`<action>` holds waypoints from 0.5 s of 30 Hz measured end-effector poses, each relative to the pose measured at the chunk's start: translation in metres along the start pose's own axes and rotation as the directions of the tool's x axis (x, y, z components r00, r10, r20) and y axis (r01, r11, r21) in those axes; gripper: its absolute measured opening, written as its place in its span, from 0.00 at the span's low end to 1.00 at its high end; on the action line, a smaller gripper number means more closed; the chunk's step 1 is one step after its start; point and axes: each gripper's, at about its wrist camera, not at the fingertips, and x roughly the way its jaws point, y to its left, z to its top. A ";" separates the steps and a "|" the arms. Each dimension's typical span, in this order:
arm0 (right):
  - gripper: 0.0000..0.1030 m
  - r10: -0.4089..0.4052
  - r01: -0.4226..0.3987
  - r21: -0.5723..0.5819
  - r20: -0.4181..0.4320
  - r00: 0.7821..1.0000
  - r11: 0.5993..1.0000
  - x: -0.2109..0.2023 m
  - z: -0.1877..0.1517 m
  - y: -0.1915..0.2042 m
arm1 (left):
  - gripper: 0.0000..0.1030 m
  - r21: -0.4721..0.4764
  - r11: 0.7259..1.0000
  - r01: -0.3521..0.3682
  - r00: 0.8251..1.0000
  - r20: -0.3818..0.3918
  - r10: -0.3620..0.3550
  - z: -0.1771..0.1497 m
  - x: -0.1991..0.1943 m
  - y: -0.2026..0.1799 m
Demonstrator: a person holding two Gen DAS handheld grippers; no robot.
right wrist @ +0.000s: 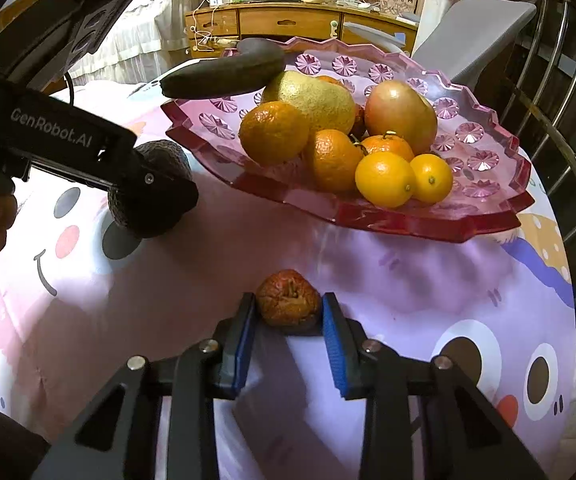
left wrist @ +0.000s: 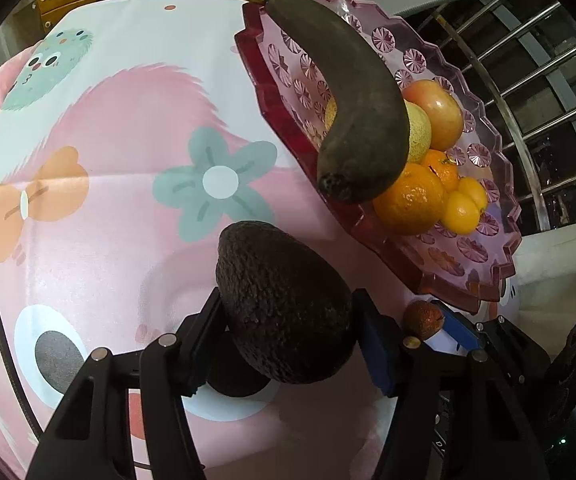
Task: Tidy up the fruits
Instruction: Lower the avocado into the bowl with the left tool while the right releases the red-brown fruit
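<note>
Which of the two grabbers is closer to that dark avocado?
Left. The left gripper has its fingers on either side of the avocado. The right gripper sits off to the side, closed on a small wrinkled brown fruit.

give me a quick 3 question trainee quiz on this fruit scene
1. What is between the pads of the left hand-held gripper?
2. True or false: the blackened banana lies flat on the tablecloth.
3. The right hand-held gripper is: A) open above the dish, B) shut on a wrinkled brown fruit, C) holding an orange.

Key:
1. The dark avocado.
2. False; it rests on the pink dish, across the piled fruit.
3. B
</note>
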 end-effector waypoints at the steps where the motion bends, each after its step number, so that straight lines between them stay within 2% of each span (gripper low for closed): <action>1: 0.31 -0.001 0.001 0.002 -0.002 1.000 1.000 0.000 0.000 0.000 | 0.58 -0.002 1.000 0.001 1.000 0.001 -0.001 -0.001 0.000 0.001; 8: 0.30 0.022 -0.022 0.035 -0.016 1.000 0.999 -0.006 -0.008 0.000 | 0.58 0.012 1.000 -0.023 1.000 -0.002 0.023 -0.016 -0.004 0.002; 15: 0.29 0.035 -0.035 0.067 -0.003 0.999 0.997 -0.023 -0.017 0.001 | 0.58 0.021 0.999 -0.036 0.999 -0.039 0.037 -0.044 -0.016 -0.007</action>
